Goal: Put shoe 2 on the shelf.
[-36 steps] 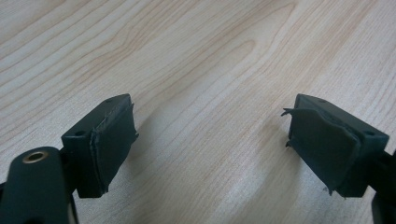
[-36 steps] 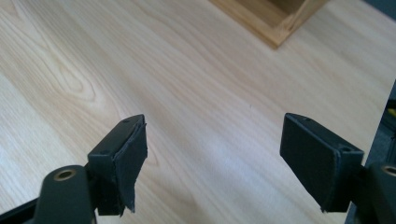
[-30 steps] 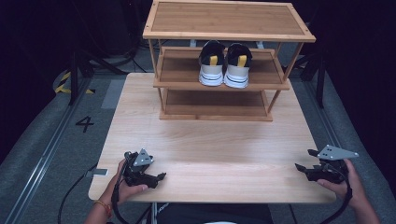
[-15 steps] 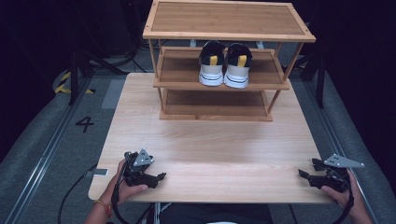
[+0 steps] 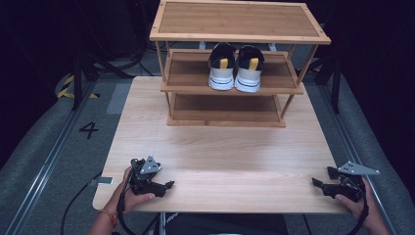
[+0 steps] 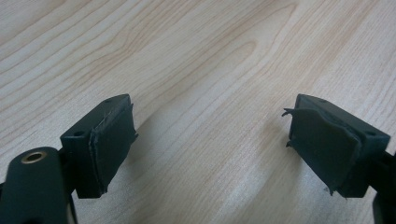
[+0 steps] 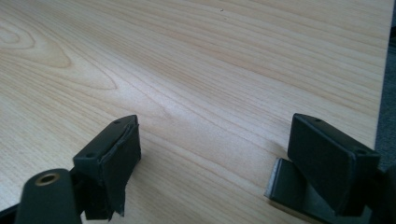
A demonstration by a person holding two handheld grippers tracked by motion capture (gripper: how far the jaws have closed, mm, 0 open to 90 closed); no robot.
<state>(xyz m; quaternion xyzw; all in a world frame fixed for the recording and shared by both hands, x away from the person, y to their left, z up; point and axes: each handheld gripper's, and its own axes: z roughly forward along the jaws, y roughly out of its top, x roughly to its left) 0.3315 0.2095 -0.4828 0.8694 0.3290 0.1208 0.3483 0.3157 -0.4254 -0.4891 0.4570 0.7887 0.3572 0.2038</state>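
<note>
Left gripper (image 5: 164, 186): rests at the near left corner of the table (image 5: 220, 156), just inside the near edge; jaws wide apart, bare wood between them, nothing held.
Right gripper (image 5: 324, 177): sits at the near right corner, close to the right edge; jaws have just been opening, stand wide, nothing between them.
Shoes (image 5: 235, 68): the pair stands side by side on the middle shelf of the wooden rack (image 5: 240, 35), heels toward the person, well apart from both grippers.
Open room: broad bare tabletop between the grippers and rack; bottom shelf free.
</note>
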